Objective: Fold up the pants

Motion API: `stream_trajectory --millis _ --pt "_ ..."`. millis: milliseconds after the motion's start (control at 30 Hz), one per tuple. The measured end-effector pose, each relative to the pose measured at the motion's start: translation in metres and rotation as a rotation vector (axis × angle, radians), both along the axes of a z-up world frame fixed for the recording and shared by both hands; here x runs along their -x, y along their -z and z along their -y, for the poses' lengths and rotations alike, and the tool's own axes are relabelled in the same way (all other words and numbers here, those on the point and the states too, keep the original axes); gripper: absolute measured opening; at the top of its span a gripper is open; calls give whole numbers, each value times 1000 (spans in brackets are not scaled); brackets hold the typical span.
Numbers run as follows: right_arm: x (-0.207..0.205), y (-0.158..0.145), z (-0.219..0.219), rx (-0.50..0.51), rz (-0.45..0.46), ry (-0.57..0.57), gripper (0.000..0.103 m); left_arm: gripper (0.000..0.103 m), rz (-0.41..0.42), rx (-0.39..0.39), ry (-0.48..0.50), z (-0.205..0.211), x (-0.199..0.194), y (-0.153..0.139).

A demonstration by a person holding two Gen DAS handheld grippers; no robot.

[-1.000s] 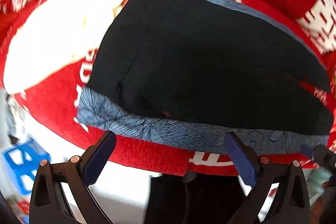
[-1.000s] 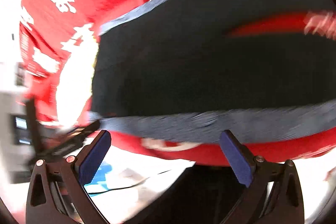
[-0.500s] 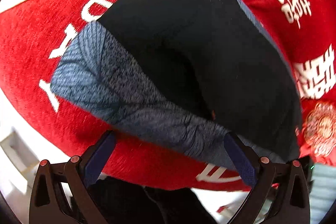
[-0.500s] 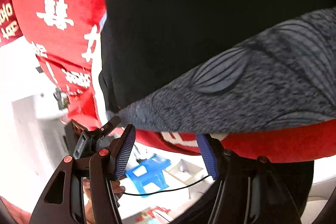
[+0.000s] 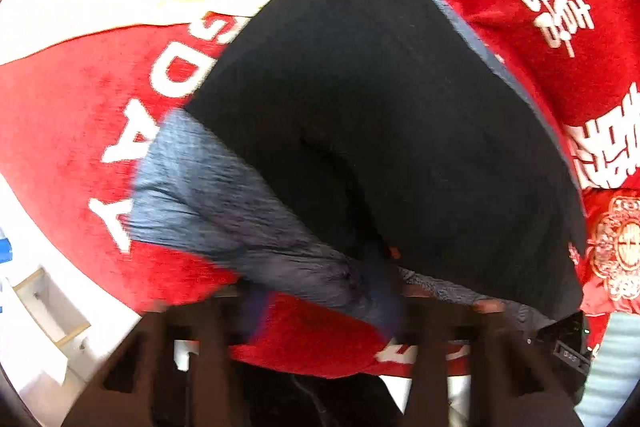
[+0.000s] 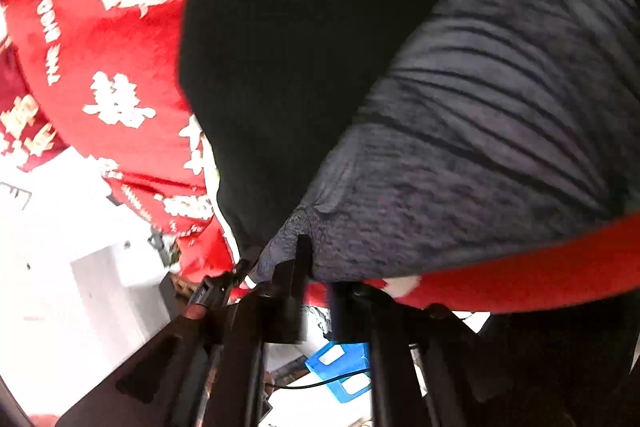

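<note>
Gripping the grey waistband (image 6: 460, 155) of the black pants (image 5: 380, 107) with both my left claw (image 5: 324, 291) and right claw (image 6: 312, 267) clenched on it, I judge folding barely begun.

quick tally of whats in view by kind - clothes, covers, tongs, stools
pants: 1
red cover: 1
tongs: 2, left and right
blue stool: 1
total: 5

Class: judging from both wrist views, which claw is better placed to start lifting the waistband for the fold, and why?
Probably the right claw: its fingers look shut on the grey waistband corner of the pants. The left claw is motion-blurred at the waistband edge, its grip unclear.
</note>
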State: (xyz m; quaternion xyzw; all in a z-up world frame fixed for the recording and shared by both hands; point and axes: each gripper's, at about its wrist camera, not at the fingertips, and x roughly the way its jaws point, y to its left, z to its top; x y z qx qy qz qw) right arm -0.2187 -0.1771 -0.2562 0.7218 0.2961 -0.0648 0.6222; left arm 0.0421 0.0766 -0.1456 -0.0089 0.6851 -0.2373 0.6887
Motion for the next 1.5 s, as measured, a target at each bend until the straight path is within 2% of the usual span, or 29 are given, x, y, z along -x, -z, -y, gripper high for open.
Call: stream_trajectory --millis 100,333,467,633,733,900,933,1000,1100,1133,1167,1200,1233,1300,1367,1433,1500 --pt "1 -27 -1 67 -7 -22 4 27 -6 18 -12 -3 -8 -13" --pt "-31 -115 27 276 8 -157 4 27 103 39 54 25 -21 -72" --pt "-57 -146 65 341 23 -215 4 27 165 62 82 61 -48 -100" --pt "-114 -168 133 389 14 -289 4 27 272 73 117 139 -99 -112" --pt "-159 -161 173 389 -8 -308 4 27 324 35 126 186 -133 -96" --pt "-218 -119 229 403 -95 -377 7 28 357 -100 131 245 -172 -36" --pt "-225 -111 234 402 -115 -388 8 28 354 -127 124 253 -176 -25" --pt "-238 -91 244 397 -163 -410 8 38 340 -182 107 257 -182 -6" --pt "-245 -75 253 364 -187 -409 9 39 347 -197 86 258 -187 -10" --pt "-245 -77 253 359 -181 -411 20 45 365 -204 83 256 -187 -19" --pt "-244 -83 252 381 -173 -415 30 67 393 -212 77 253 -185 -30" --pt "-242 -93 251 421 -163 -421 55 77 422 -209 74 247 -181 -41" --pt "-240 -102 249 450 -154 -429 69 77 446 -202 83 243 -176 -51" --pt "-232 -126 244 539 -149 -437 69 77 437 -206 130 241 -167 -59" --pt "-226 -148 234 613 -147 -463 67 77 411 -232 187 243 -157 -50" --pt "-228 -150 226 622 -163 -501 48 77 386 -284 209 246 -150 -33" --pt "-235 -137 216 639 -223 -574 46 77 348 -317 192 253 -148 -7"
